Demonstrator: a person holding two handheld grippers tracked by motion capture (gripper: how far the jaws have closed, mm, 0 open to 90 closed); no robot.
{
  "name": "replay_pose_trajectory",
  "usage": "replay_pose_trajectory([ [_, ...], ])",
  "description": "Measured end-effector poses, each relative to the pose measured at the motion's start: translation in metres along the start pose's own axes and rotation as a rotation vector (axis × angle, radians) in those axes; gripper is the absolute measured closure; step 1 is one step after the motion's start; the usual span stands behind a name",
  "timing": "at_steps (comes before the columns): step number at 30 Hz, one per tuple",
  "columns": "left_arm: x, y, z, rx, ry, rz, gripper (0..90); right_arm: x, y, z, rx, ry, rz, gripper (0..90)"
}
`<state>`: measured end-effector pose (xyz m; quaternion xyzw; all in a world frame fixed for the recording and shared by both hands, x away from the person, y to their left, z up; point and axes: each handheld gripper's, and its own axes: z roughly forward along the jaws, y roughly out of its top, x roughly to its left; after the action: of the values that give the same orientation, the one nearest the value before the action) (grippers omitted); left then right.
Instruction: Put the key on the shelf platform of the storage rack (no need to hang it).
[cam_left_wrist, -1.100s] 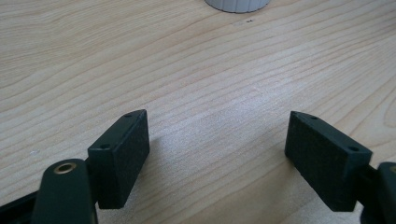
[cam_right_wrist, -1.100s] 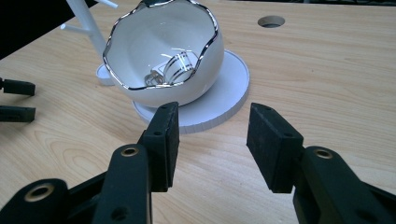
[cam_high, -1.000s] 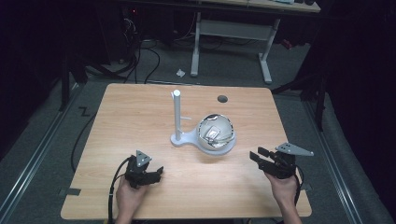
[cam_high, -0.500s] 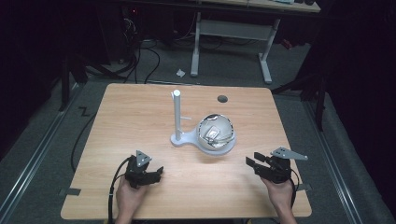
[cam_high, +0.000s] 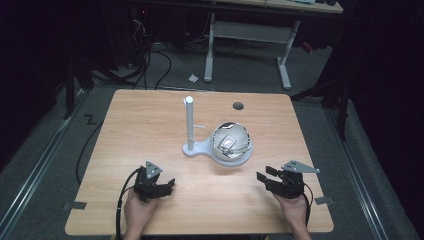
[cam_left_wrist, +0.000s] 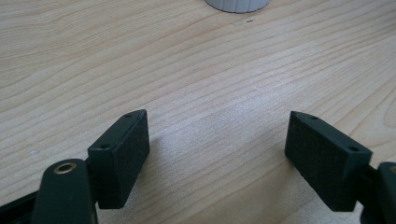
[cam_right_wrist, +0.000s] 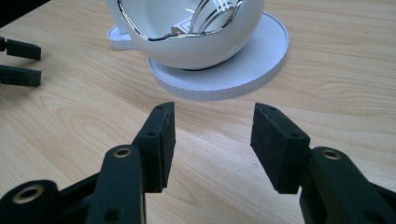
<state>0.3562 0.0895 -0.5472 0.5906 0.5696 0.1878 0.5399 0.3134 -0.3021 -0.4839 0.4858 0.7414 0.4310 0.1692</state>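
Observation:
A white bowl (cam_high: 231, 142) with a chrome rim sits on the round base of a white stand (cam_high: 200, 148) whose upright post (cam_high: 189, 120) rises at mid-table. Shiny metal pieces lie inside the bowl (cam_right_wrist: 196, 28). My left gripper (cam_high: 167, 185) rests near the front left of the table, jaws wide apart with bare wood between them (cam_left_wrist: 217, 144). At the front right my right gripper (cam_high: 265, 179) stands open, aimed toward the bowl, with nothing between its fingers (cam_right_wrist: 212, 135). The stand's base (cam_left_wrist: 237, 4) peeks in at the top of the left gripper view.
The wooden table (cam_high: 140, 125) has a dark cable hole (cam_high: 238, 105) near its far edge. The left gripper's jaw tips (cam_right_wrist: 18, 63) show at the left of the right gripper view. A white desk frame (cam_high: 250, 35) and cables stand on the floor behind.
My right gripper has drawn back slightly toward the table's front edge. The left gripper and the bowl have stayed in place.

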Motion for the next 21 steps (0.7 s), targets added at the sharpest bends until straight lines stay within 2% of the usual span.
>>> replay_pose_trajectory([
  [12,0.000,0.000,0.000,0.000,0.000,0.000,22.4,0.008,-0.008,0.013,0.017,0.015,-0.018,49.9],
  [21,0.000,0.000,0.000,0.000,0.000,0.000,22.4,0.015,-0.012,0.022,0.040,0.004,-0.045,49.0],
])
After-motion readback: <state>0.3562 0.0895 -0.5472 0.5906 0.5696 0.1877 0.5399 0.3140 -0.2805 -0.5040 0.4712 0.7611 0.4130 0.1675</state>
